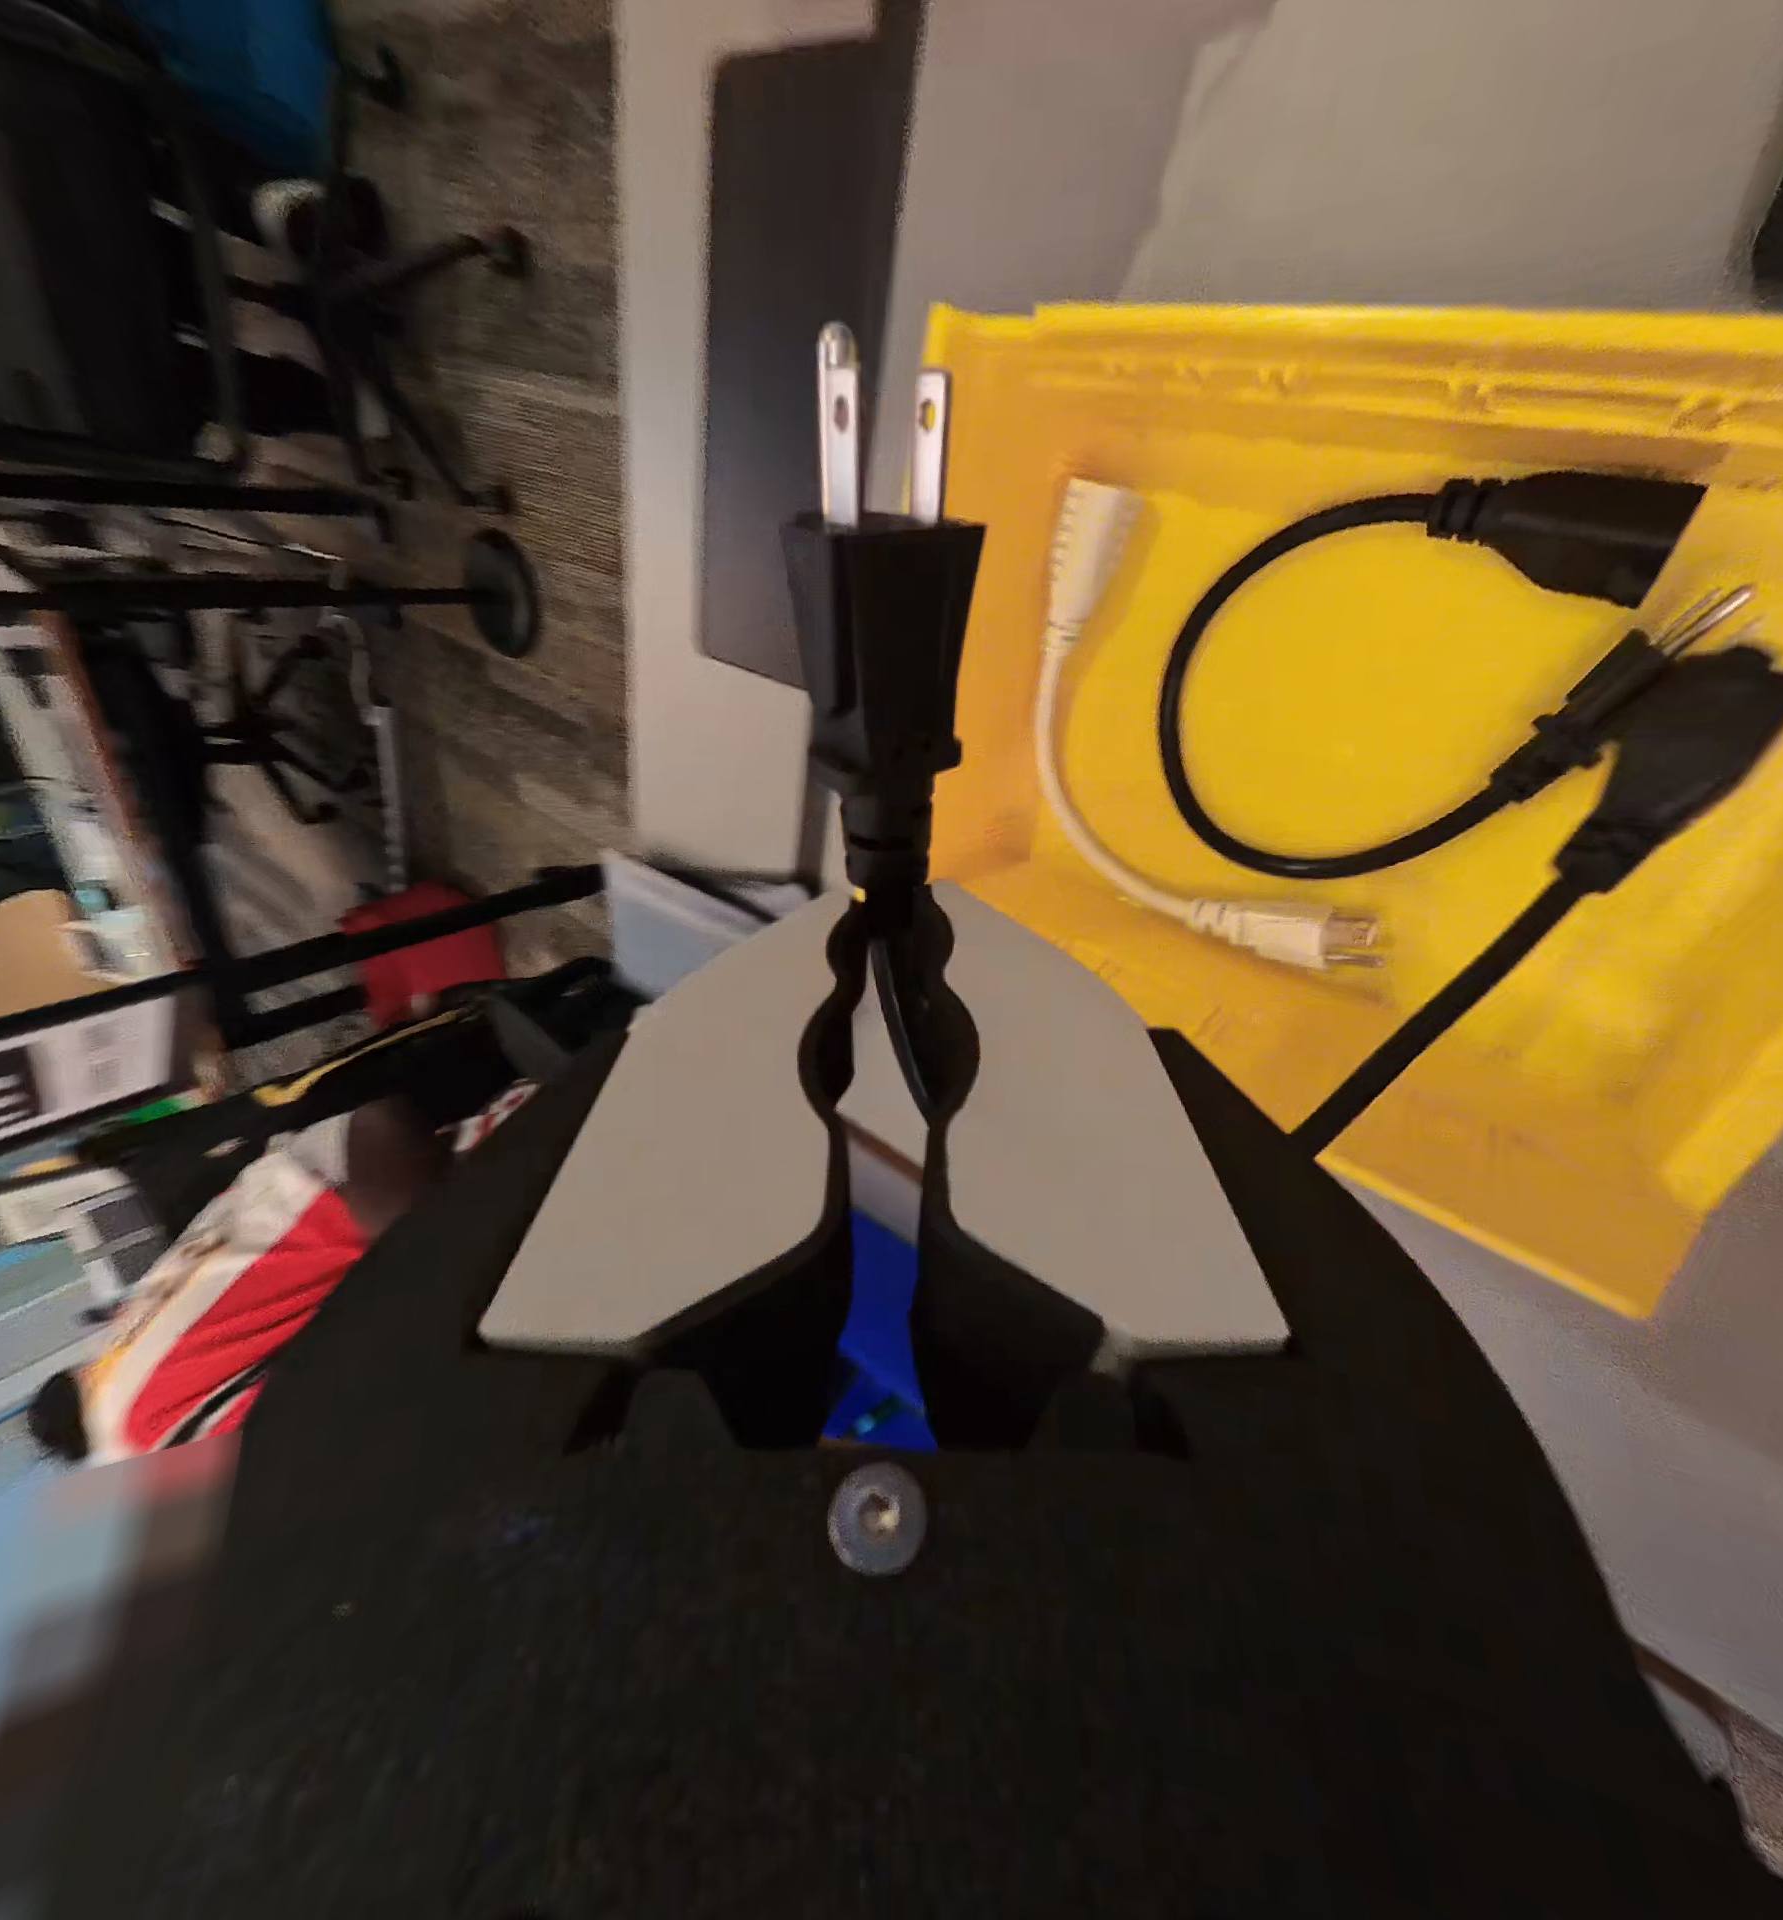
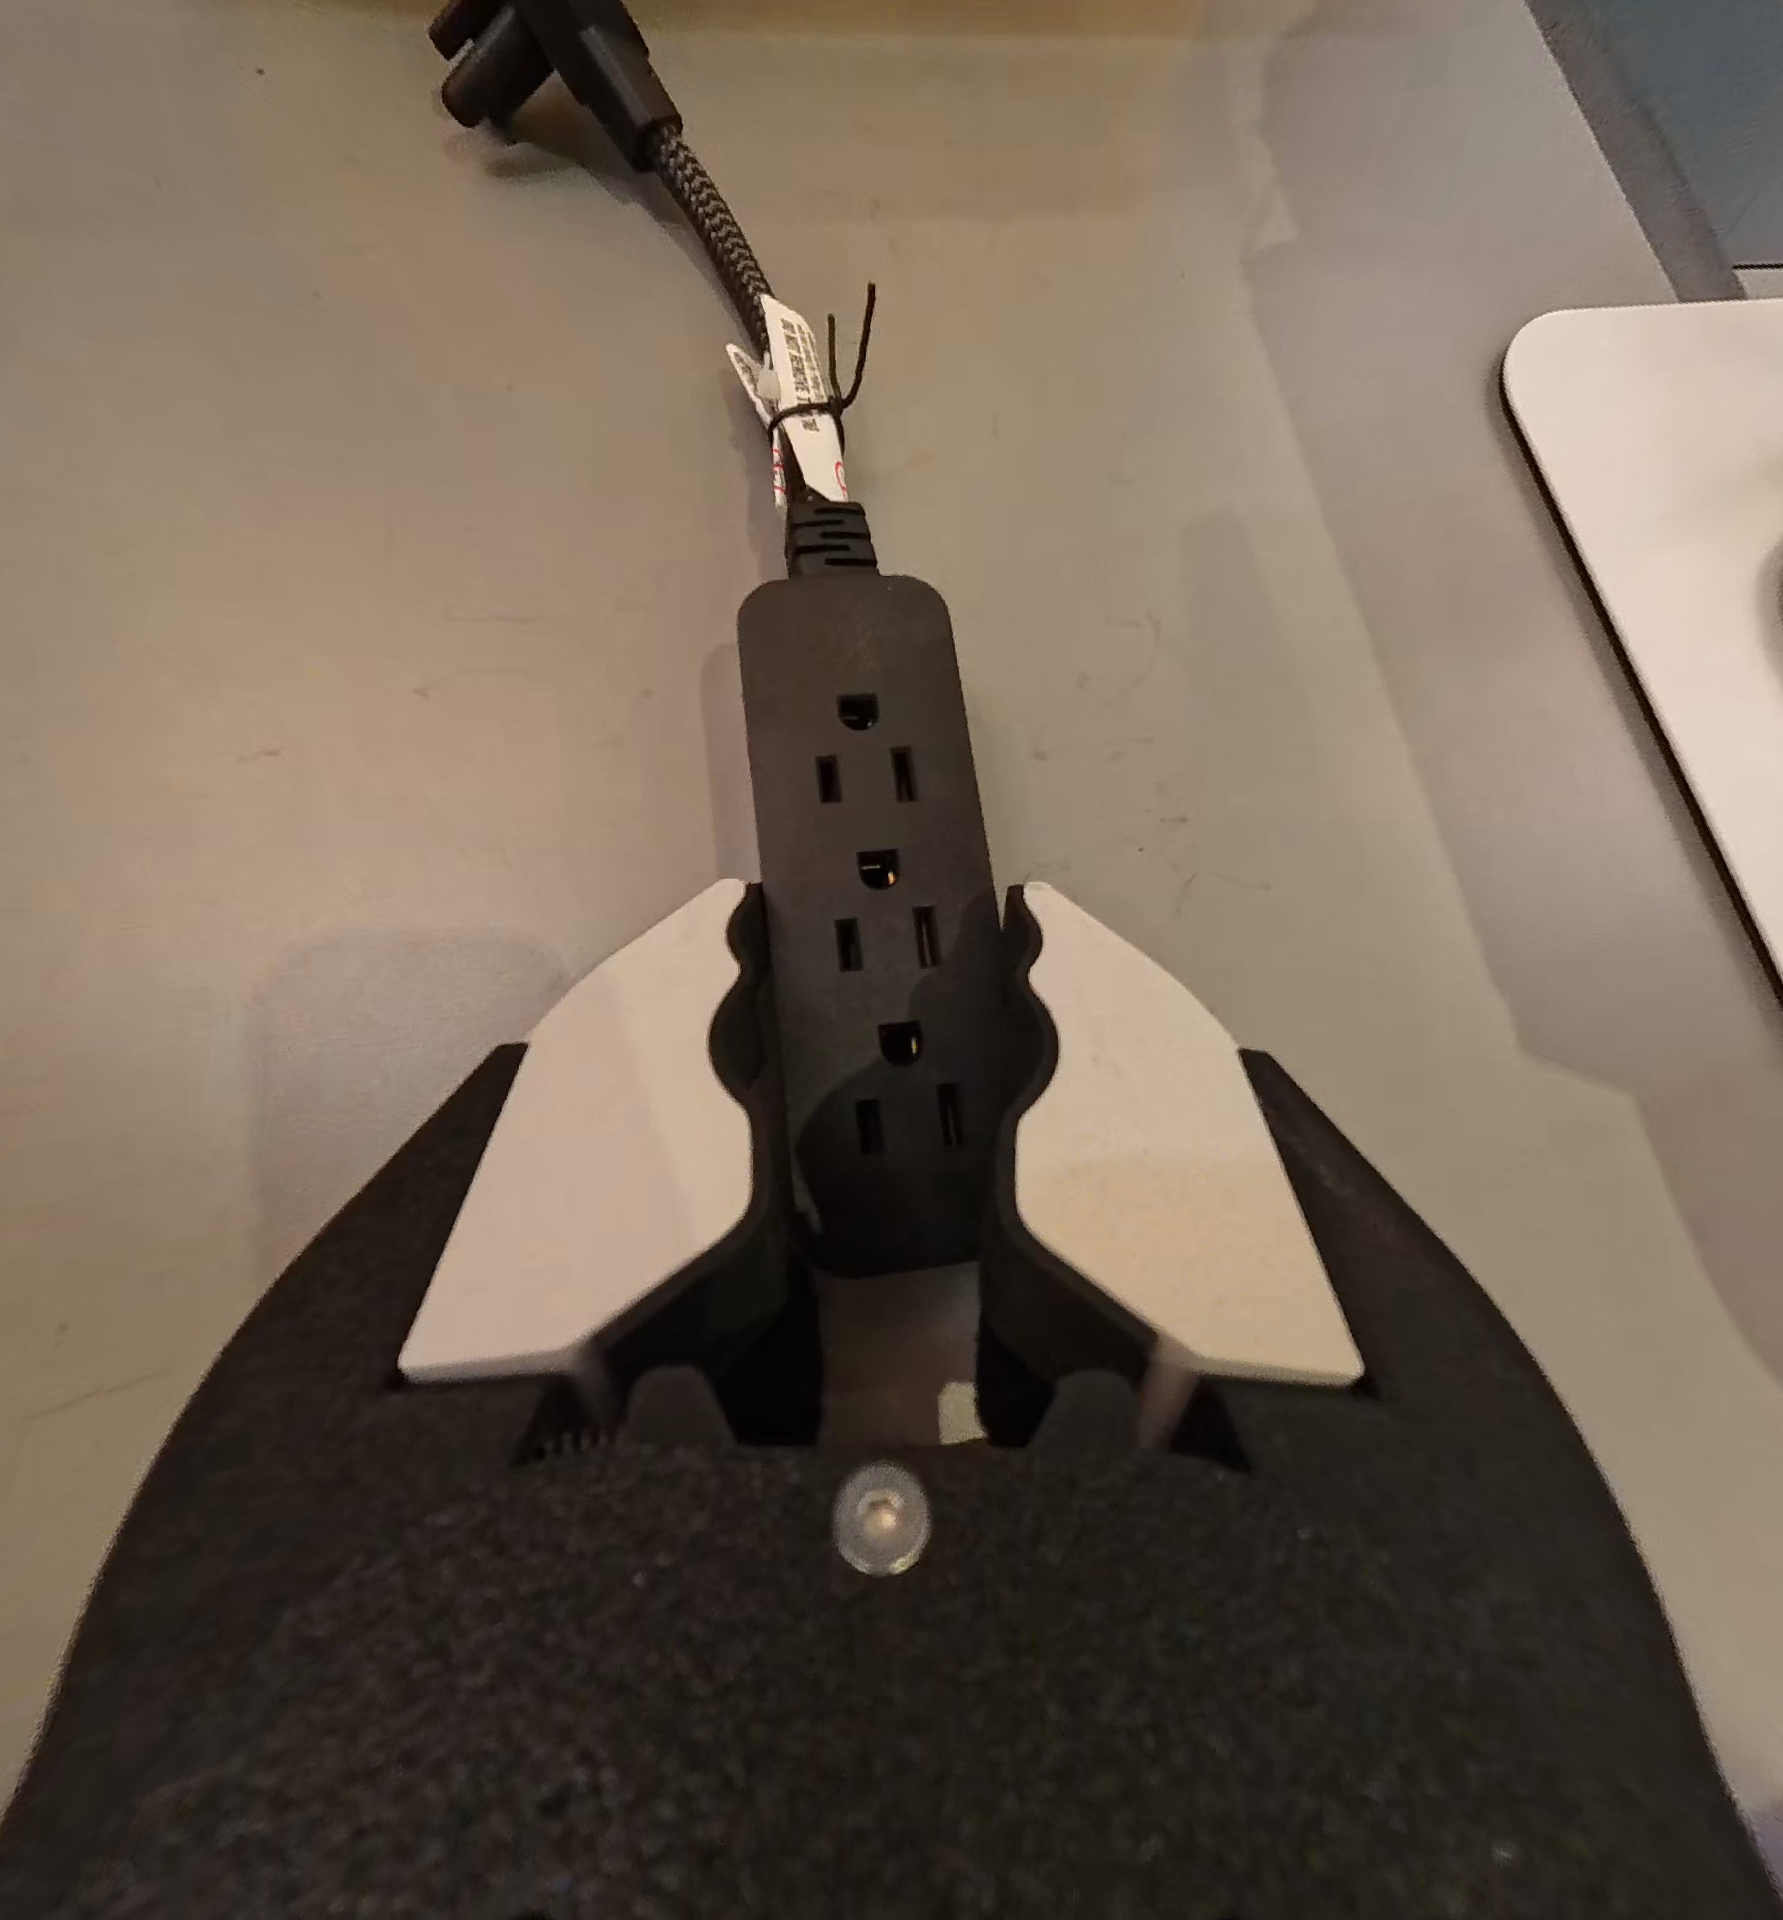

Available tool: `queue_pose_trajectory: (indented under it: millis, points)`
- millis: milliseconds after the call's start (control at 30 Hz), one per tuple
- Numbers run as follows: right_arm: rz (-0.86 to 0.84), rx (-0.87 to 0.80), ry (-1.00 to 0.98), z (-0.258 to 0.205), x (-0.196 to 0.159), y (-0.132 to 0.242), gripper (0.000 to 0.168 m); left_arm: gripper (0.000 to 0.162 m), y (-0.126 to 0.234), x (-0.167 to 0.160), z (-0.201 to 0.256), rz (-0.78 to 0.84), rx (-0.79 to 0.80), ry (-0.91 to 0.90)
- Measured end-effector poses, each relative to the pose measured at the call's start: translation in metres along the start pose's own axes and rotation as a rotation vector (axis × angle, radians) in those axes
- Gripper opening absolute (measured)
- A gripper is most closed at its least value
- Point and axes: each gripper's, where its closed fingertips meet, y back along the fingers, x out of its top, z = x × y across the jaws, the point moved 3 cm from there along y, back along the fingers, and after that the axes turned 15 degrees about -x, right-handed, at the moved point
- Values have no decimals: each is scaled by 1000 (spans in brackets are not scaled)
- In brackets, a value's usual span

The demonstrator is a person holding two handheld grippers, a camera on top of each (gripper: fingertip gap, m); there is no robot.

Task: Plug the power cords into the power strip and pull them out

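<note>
— What's the left gripper [image 1: 889, 914] got?

— A black plug [image 1: 882, 634], pinched by its cord just under the strain relief. The jaws are closed tight on it, and the two flat prongs stick straight out ahead, in the air, touching nothing.

— And the other cords?

— Lying on a yellow tray [image 1: 1489, 1039] to the right of the plug: a short white cord [image 1: 1063, 769], a short black cord [image 1: 1193, 727] curled in a loop, and another black cord [image 1: 1438, 1018] running off the tray's edge.

— The power strip?

— The black power strip [image 2: 871, 914] rests on the grey table [image 2: 295, 623], between the right gripper's [image 2: 882, 894] fingers. The jaws are clamped against its two long sides. All three outlets face up with nothing in them. Its braided cable [image 2: 710, 229] leads away, with a white tag [image 2: 799, 405] tied on.

— Anything beside it?

— A white mat [image 2: 1676, 540] off to the right, well apart.
</note>
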Motion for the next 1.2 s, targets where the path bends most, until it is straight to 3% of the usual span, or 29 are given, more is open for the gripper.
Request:
queue_pose_trajectory:
  millis: [233,367,467,633,767,900,1067,1200]
  points:
    - [1,-11,2,0,0,0,44,8,147,49,59,12,178,-115]
    - [2,-15,3,0,0,0,44,8,168,98,122,75,26,-195]
    - [3,-17,5,0,0,0,44,8,128,138,167,153,-187,-247]
    - [3,-14,3,0,0,0,44,8,5,193,239,279,-531,-242]
    - [3,-14,3,0,0,0,44,7,-93,218,265,268,-606,-210]
    - [2,-13,2,0,0,0,44,8,-162,227,260,245,-618,-130]
    - [2,-13,1,0,0,1,44,8,-182,240,246,377,-548,-26]
    - [1,-11,-2,0,0,0,44,15,-162,243,242,603,-479,89]
